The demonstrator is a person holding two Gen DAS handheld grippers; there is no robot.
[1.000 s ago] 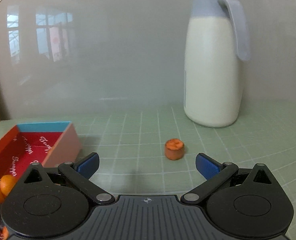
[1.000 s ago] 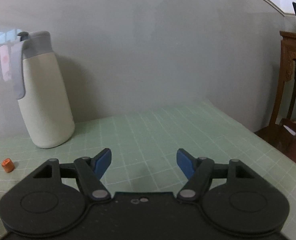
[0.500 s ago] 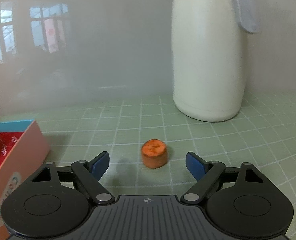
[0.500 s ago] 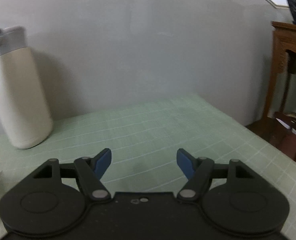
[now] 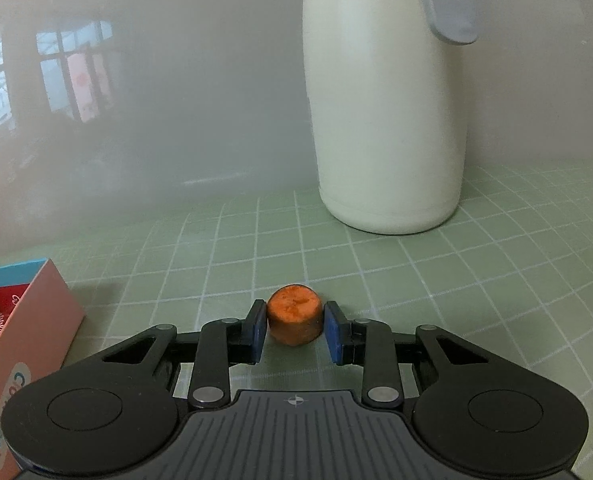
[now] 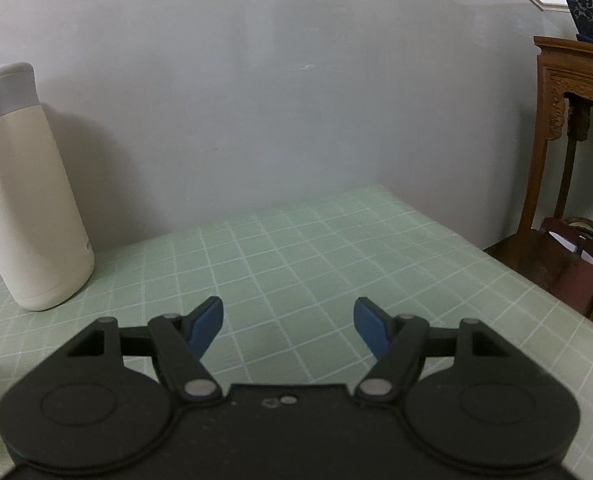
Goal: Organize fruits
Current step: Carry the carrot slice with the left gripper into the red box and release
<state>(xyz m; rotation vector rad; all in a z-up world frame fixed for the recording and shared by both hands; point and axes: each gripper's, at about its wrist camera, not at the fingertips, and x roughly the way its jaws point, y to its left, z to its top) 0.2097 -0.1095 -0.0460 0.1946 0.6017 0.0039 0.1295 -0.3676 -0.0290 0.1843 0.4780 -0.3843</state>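
A small orange fruit piece (image 5: 294, 314), a short cylinder, sits on the green grid mat. My left gripper (image 5: 295, 326) has its blue pads closed against both sides of it, at mat level. A red box with pink outer walls (image 5: 36, 316) stands at the left edge of the left wrist view; its inside is mostly out of frame. My right gripper (image 6: 287, 322) is open and empty above the mat, well to the right of the jug.
A tall cream jug with a grey lid and handle (image 5: 384, 112) stands behind the fruit piece, and shows in the right wrist view (image 6: 24, 208) at far left. The table's right edge (image 6: 496, 256) drops off toward a wooden stand (image 6: 568, 128).
My left gripper moved forward to the orange fruit piece and closed its pads onto it. The right gripper stayed open and its view swung a little back to the left.
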